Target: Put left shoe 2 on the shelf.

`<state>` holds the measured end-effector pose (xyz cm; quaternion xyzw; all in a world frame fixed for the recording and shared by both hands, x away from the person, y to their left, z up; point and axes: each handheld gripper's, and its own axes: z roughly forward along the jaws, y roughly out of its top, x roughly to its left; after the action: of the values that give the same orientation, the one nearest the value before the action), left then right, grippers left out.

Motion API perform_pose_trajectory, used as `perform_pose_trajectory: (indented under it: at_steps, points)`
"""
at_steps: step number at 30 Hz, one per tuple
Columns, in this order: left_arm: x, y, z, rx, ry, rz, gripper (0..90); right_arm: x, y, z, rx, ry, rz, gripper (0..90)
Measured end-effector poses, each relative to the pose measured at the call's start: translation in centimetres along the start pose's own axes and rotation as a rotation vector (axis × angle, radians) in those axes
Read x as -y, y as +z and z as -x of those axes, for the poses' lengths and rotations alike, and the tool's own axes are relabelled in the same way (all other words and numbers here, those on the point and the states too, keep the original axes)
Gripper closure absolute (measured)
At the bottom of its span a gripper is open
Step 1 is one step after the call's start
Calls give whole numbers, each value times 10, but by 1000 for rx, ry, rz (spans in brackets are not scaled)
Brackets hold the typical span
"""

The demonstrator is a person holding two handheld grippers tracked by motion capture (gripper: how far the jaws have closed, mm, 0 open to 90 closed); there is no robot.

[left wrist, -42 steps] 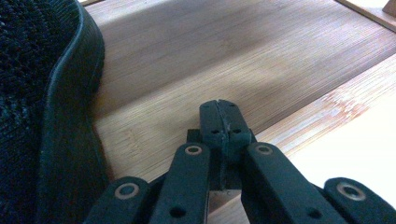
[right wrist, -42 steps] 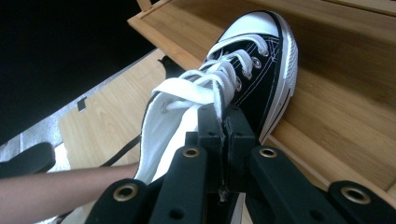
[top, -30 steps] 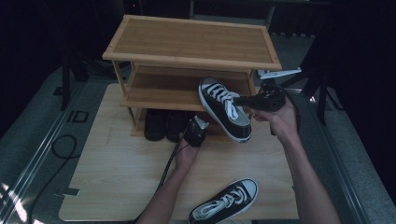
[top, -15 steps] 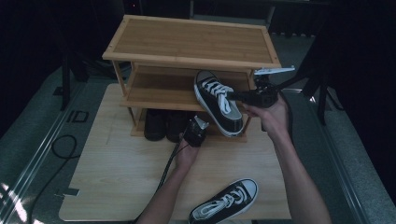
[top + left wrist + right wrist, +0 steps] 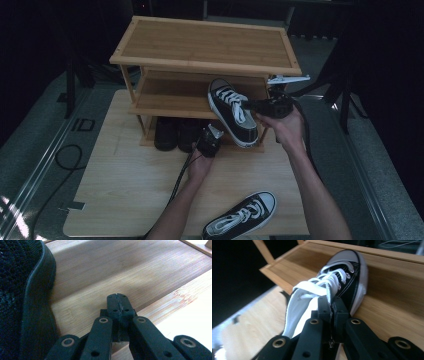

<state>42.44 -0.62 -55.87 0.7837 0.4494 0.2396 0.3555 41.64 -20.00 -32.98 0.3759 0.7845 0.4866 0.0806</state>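
**A:** Where's the sneaker [image 5: 232,111] right now? Is the right gripper [image 5: 252,106] actually hanging onto it?

**B:** Yep, its jaws are clamped tight on the shoe's side wall by the laces. The toe pokes onto the middle shelf [image 5: 170,95] of the bamboo rack [image 5: 205,45], heel hanging off the front edge, shoe tilted.

**A:** And the left gripper [image 5: 216,131]?

**B:** Pinched closed on nothing, sitting low by the rack's bottom level next to the dark shoes [image 5: 175,134]. The matching sneaker [image 5: 242,216] lies on the table [image 5: 125,185], near the front edge.
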Motion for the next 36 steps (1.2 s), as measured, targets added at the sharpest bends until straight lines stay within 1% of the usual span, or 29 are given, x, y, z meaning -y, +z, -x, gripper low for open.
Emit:
perform_pose_trajectory:
  at_steps: [1,2,4,7,12,16,17,22,25,26,27,29,31,32,34,36]
  points:
    - [0,0,0,0,0,0,900,2,1,1,14,0,-2,879]
    - [0,0,0,0,0,0,900,4,1,3,18,8,-3,878]
    - [0,0,0,-1,1,0,900,7,0,7,1,30,14,871]
    - [0,0,0,-1,-2,0,900,7,1,3,12,7,23,839]
    - [0,0,0,0,-4,1,900,6,-6,4,-16,3,39,747]
    - [0,0,0,0,-4,1,900,6,-13,3,-20,-7,51,696]
    - [0,0,0,0,-4,1,900,6,-14,2,-15,-9,53,688]
    - [0,0,0,0,-4,0,900,7,-24,-1,-24,-20,80,663]
    - [0,0,0,0,-4,1,900,8,-27,-1,-19,-22,91,630]
    - [0,0,0,1,-4,1,900,9,-29,-2,-19,-24,100,623]
    - [0,0,0,1,-5,1,900,10,-30,-2,-20,-37,120,620]
    - [0,0,0,2,-6,1,900,14,-35,-2,-24,-28,139,619]
    - [0,0,0,2,-5,1,900,19,-39,-2,-12,-27,160,617]
    - [0,0,0,2,-5,1,900,22,-41,-2,2,-35,167,614]
    - [0,0,0,1,-5,1,900,27,-47,-3,14,-49,192,614]
    - [0,0,0,1,-5,0,900,31,-53,-5,41,-60,203,621]
